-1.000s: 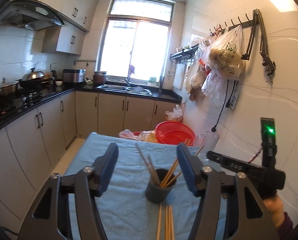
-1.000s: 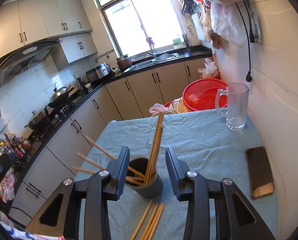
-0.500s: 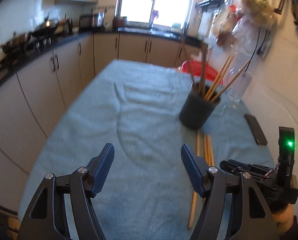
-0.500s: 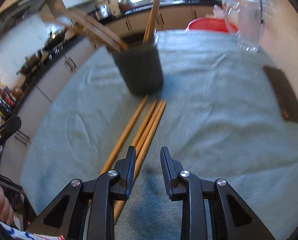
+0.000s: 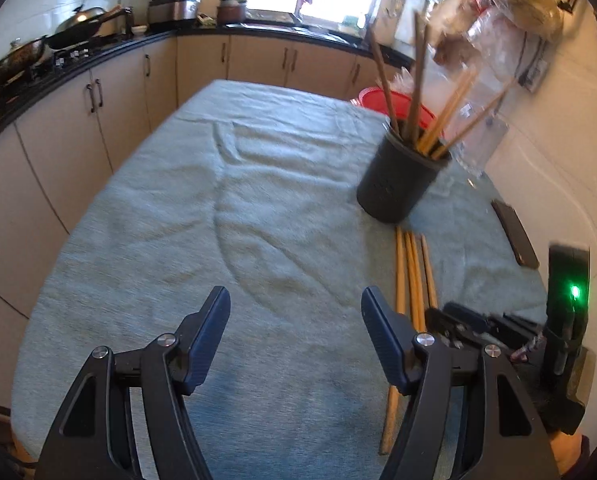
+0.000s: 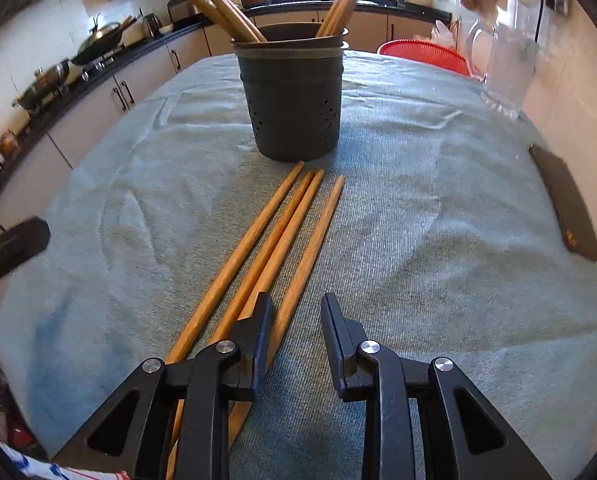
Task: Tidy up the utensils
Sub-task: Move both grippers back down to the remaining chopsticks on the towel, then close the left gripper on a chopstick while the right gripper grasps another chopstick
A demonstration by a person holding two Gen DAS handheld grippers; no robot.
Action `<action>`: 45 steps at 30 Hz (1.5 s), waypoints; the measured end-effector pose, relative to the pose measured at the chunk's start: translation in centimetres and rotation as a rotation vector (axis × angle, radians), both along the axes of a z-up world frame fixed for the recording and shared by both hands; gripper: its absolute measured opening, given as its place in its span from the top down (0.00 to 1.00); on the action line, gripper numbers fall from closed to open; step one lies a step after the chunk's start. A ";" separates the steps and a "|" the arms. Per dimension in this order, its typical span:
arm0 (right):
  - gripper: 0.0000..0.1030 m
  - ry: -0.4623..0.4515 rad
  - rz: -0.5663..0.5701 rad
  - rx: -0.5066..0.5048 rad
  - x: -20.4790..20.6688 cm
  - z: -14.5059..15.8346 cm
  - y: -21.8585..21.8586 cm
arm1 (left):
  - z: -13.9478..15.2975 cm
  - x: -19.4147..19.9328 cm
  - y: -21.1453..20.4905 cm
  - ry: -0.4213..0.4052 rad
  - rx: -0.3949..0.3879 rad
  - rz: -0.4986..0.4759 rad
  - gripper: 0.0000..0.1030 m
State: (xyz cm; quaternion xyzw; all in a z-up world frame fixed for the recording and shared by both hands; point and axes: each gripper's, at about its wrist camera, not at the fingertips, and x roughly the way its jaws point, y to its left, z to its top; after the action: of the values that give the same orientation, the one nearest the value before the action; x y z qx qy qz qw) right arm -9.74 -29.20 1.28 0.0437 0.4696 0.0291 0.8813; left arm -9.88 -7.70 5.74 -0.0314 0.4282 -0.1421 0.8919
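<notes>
A dark perforated holder [image 6: 294, 104] stands on the blue-grey cloth with several wooden chopsticks leaning in it. Several loose chopsticks [image 6: 282, 232] lie side by side on the cloth in front of it. My right gripper [image 6: 296, 304] is low over their near ends. Its jaws are closing, the rightmost chopstick runs between them by the left pad, and neither pad presses on it. In the left wrist view the holder [image 5: 396, 184] is at the right, with the loose chopsticks [image 5: 412, 276] below it. My left gripper [image 5: 296, 314] hangs open over bare cloth to their left, holding nothing.
A dark phone [image 6: 566, 200] lies at the cloth's right edge near the tiled wall. A glass pitcher [image 6: 510, 68] and a red basin [image 6: 422, 50] stand behind the holder. Kitchen cabinets [image 5: 78, 128] run along the left, beyond the table edge.
Both grippers have dropped toward the table and tilted down. The right jaws have narrowed and now sit over the near ends of the loose chopsticks.
</notes>
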 end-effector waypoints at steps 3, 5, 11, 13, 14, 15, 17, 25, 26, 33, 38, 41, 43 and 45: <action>0.87 0.000 -0.042 -0.035 0.3 0.0 -0.8 | -0.8 -0.1 -1.4 0.028 0.002 -0.059 0.42; 0.87 -0.002 -0.077 -0.013 -0.1 -0.1 -2.3 | -1.5 -0.2 -2.4 0.049 0.005 -0.102 0.48; 0.87 -0.016 -0.119 0.076 -1.8 -0.2 -5.5 | -3.0 0.6 -5.3 0.087 0.001 -0.188 0.55; 0.87 -0.018 -0.119 0.086 -2.0 -0.3 -5.7 | -3.3 0.9 -6.2 0.083 0.009 -0.199 0.55; 0.87 -0.020 -0.118 0.086 -2.1 -0.3 -5.5 | -3.3 1.1 -6.6 0.085 0.007 -0.207 0.56; 0.87 -0.021 -0.115 0.084 -2.1 -0.3 -5.5 | -3.4 1.2 -6.8 0.085 0.002 -0.215 0.56; 0.87 -0.024 -0.113 0.085 -2.2 -0.2 -5.4 | -3.5 1.3 -7.4 0.086 0.006 -0.231 0.56; 0.86 -0.030 -0.119 0.135 -2.3 -0.4 -5.9 | -5.2 3.0 -8.4 0.175 -0.012 -0.240 0.83; 0.86 -0.030 -0.119 0.136 -2.3 -0.4 -6.0 | -5.1 2.9 -8.4 0.174 -0.015 -0.241 0.83; 0.86 -0.030 -0.118 0.133 -2.3 -0.4 -5.8 | -4.7 2.5 -8.7 0.165 -0.016 -0.252 0.83; 0.86 -0.033 -0.120 0.141 -2.4 -0.4 -6.0 | -5.2 2.7 -10.0 0.160 0.047 -0.258 0.88; 0.86 -0.028 -0.117 0.136 -2.3 -0.4 -5.9 | -5.2 3.3 -9.7 0.188 0.028 -0.220 0.94; 0.87 -0.019 -0.117 0.135 -2.2 -0.4 -6.0 | -5.2 3.2 -9.1 0.193 0.033 -0.184 0.94; 0.91 -0.007 -0.119 0.139 -2.3 -0.3 -6.1 | -5.2 2.6 -8.0 0.217 0.027 -0.138 0.94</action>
State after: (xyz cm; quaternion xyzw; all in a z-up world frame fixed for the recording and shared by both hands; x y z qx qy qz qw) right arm -12.01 -35.33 0.94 0.1323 0.4599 0.0091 0.8780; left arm -7.33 -15.71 0.58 -0.0050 0.5252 -0.1929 0.8288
